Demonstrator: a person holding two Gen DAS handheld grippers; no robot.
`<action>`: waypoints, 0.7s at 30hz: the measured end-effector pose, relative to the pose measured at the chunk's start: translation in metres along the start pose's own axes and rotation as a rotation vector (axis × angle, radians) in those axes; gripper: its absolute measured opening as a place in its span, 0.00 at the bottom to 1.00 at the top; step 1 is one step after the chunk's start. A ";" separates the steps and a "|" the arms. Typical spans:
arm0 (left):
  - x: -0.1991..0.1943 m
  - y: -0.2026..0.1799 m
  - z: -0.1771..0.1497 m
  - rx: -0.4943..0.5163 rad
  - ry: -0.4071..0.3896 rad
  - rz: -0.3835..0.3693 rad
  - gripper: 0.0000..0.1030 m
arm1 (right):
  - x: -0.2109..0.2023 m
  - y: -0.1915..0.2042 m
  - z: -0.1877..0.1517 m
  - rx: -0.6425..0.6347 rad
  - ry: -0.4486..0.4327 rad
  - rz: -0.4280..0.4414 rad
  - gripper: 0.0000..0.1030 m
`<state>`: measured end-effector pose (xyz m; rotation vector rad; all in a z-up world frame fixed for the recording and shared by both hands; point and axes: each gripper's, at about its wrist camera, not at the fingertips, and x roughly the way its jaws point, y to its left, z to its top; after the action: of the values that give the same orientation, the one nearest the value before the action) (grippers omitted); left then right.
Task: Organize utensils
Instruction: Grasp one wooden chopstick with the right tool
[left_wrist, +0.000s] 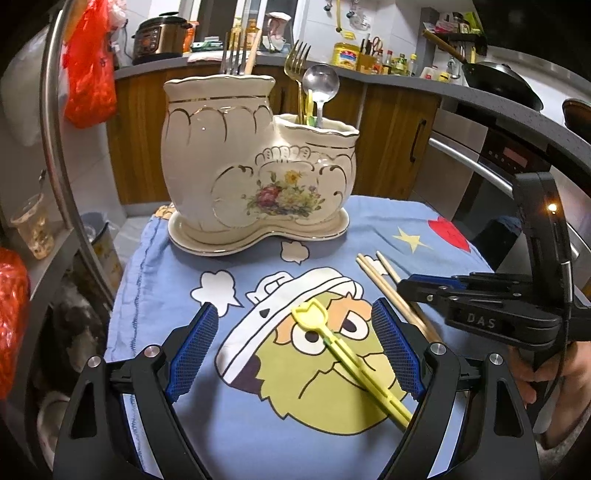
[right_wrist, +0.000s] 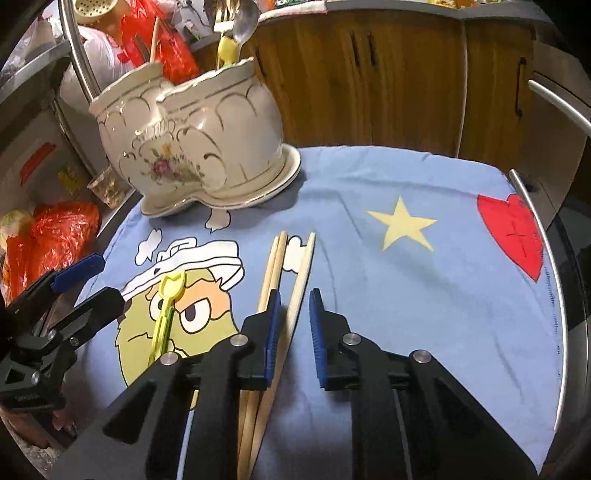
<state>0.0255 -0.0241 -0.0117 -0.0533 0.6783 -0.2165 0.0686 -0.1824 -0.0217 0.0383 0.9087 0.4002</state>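
My left gripper stands wide around the yellow tongs at lower centre. My right gripper is narrow; one chopstick lies between its pads, untouched on the right. The holder sits upper centre.

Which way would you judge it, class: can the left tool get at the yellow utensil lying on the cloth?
Probably yes. The left tool stands open with the yellow utensil lying between its pads on the cloth, nothing on top of it.
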 end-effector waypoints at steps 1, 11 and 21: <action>0.000 0.000 0.000 0.001 0.000 0.000 0.83 | 0.001 0.002 0.001 -0.011 0.005 -0.012 0.16; 0.000 -0.002 -0.002 0.010 0.005 0.008 0.83 | 0.007 0.011 0.003 -0.062 0.014 -0.078 0.06; 0.005 -0.021 0.003 0.029 0.032 -0.037 0.80 | -0.023 -0.013 0.001 0.031 -0.100 -0.011 0.06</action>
<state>0.0269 -0.0461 -0.0102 -0.0348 0.7061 -0.2626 0.0608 -0.2025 -0.0061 0.0812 0.8164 0.3710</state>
